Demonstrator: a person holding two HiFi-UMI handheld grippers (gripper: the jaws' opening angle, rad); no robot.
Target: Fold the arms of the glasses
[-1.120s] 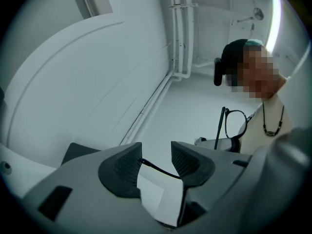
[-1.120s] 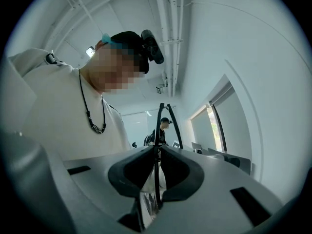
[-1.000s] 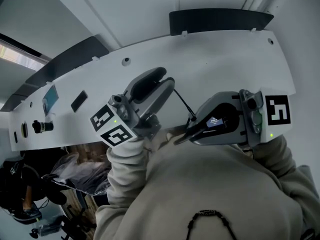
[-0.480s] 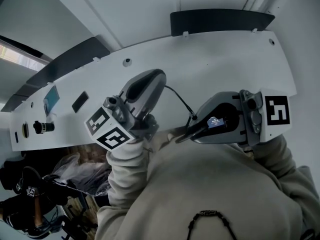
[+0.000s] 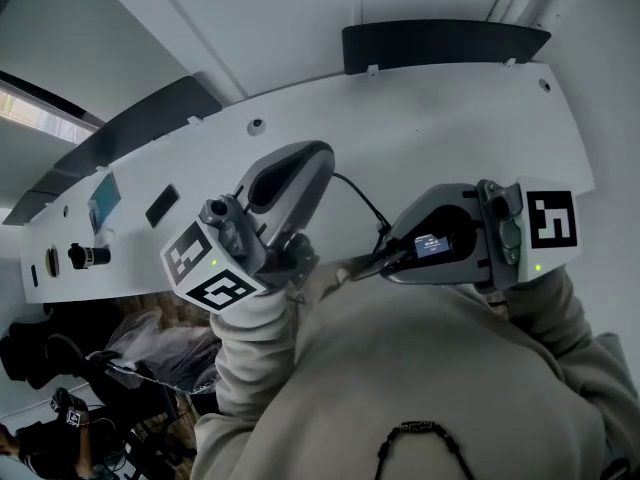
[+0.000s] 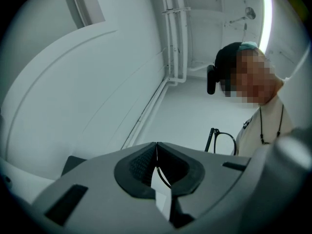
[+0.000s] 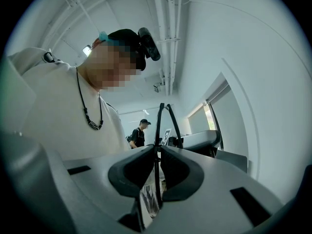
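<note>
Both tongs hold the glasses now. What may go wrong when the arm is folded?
1. The left tongs have just closed on the thin arm near its end; a sideways push may bend it.
2. The right tongs pinch only a narrow edge of the glasses, which are held in the air and may twist, slip and fall.

White table (image 5: pixel 450 118), black panel (image 5: pixel 440 43), plastic bag (image 5: pixel 165 353)
</note>
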